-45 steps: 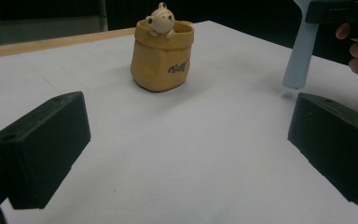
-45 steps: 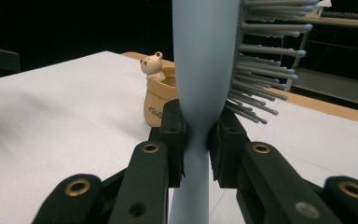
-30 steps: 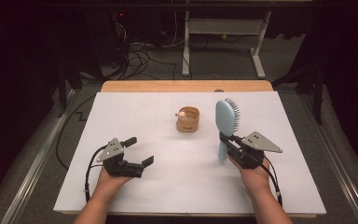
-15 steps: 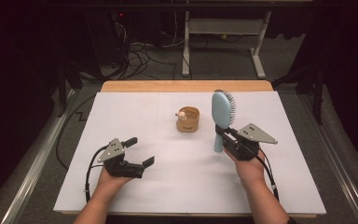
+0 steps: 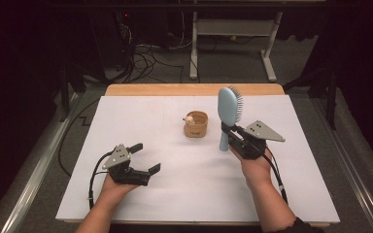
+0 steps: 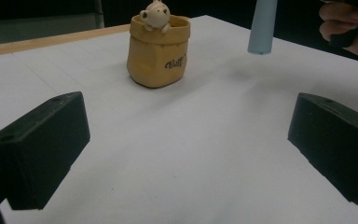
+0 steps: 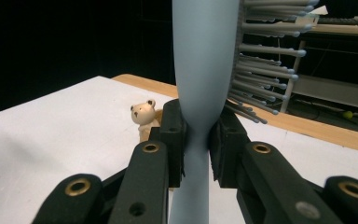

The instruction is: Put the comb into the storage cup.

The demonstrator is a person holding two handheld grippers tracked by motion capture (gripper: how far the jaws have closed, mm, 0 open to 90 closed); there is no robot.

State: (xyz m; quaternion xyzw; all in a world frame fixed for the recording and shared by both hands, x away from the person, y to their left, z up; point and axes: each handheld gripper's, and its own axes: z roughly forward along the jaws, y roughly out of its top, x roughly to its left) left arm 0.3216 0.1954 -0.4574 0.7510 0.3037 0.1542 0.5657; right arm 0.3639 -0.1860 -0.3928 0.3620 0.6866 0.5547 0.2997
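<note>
One pale-blue hairbrush [image 5: 227, 112] upright, head up, neck clamped in right claw [image 5: 229, 131], left claw [image 5: 145, 158] wide.

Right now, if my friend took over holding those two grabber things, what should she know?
Right gripper: jaws shut on the light blue hairbrush at its neck, brush upright, head up, handle end hanging above the table.
Left gripper: jaws open, holding nothing, low over the white table.
The little yellow pot with a bear stands mid-table, just beside the brush, untouched.
Done: brush picked up.
Left: probably stand the brush handle-first in the pot, then let go.
</note>
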